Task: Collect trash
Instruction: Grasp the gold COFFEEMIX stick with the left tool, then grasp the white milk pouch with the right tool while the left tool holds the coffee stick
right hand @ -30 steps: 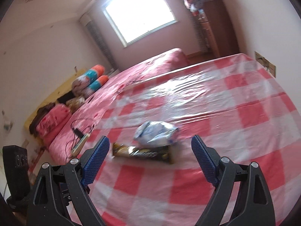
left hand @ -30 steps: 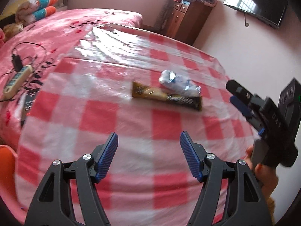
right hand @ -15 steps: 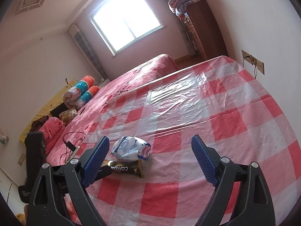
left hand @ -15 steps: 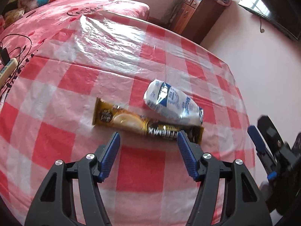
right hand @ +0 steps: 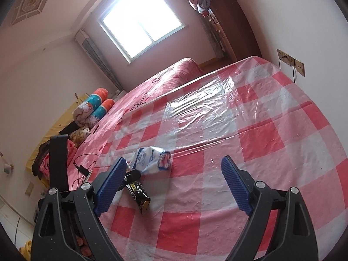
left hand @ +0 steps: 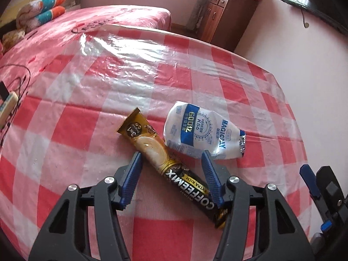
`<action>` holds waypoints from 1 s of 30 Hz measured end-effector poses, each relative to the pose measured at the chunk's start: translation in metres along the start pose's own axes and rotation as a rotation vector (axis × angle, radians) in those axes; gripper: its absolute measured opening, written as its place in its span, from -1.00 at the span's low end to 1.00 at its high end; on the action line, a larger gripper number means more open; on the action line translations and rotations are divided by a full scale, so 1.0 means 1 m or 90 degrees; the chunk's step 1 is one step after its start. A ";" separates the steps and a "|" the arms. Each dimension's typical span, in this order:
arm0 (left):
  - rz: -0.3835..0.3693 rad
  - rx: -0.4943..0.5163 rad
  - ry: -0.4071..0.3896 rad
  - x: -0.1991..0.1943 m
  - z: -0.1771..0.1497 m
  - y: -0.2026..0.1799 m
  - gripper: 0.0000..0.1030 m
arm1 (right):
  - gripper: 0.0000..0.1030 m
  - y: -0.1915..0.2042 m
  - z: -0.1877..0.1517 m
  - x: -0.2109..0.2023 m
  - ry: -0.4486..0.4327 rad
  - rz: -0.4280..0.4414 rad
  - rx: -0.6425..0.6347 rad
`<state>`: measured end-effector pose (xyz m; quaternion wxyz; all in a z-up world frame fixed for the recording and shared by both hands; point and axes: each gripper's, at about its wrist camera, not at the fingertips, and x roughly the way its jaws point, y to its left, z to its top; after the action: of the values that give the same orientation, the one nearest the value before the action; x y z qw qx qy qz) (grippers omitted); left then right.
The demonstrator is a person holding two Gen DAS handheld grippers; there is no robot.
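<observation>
Gold-black coffee sachet is straddled by the spread, unclenched left gripper, flat on the checked tablecloth; white-blue wrapper lies just beside. Right gripper is held released, nearby.

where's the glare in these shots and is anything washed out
Left wrist view: sheen on the plastic table cover, wrappers sharp, COFFEEMIX sachet readable. Right wrist view: window blown out white, glare streaks on the cover, strong fisheye bending at the edges.

checked tablecloth — pink bed, wooden cabinet, window
</observation>
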<state>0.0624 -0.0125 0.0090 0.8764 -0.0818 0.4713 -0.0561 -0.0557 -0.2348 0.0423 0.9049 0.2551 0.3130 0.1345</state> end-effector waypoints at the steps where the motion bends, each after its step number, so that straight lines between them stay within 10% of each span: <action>1: 0.008 0.008 -0.005 0.000 -0.001 -0.002 0.11 | 0.71 0.001 0.000 0.001 0.002 -0.001 -0.002; 12: 0.066 0.059 -0.029 -0.001 -0.006 -0.008 -0.38 | 0.71 0.008 0.001 0.032 0.051 -0.010 -0.032; 22: 0.071 0.134 0.004 -0.014 -0.011 0.018 -0.42 | 0.71 0.022 0.000 0.063 0.108 -0.007 -0.058; 30: 0.055 0.075 0.022 -0.028 -0.010 0.058 -0.31 | 0.71 0.042 0.002 0.078 0.126 -0.007 -0.088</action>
<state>0.0398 0.0480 0.0146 0.8730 -0.0085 0.4853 -0.0477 0.0019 -0.1696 0.0276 0.8859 0.1761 0.3921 0.1748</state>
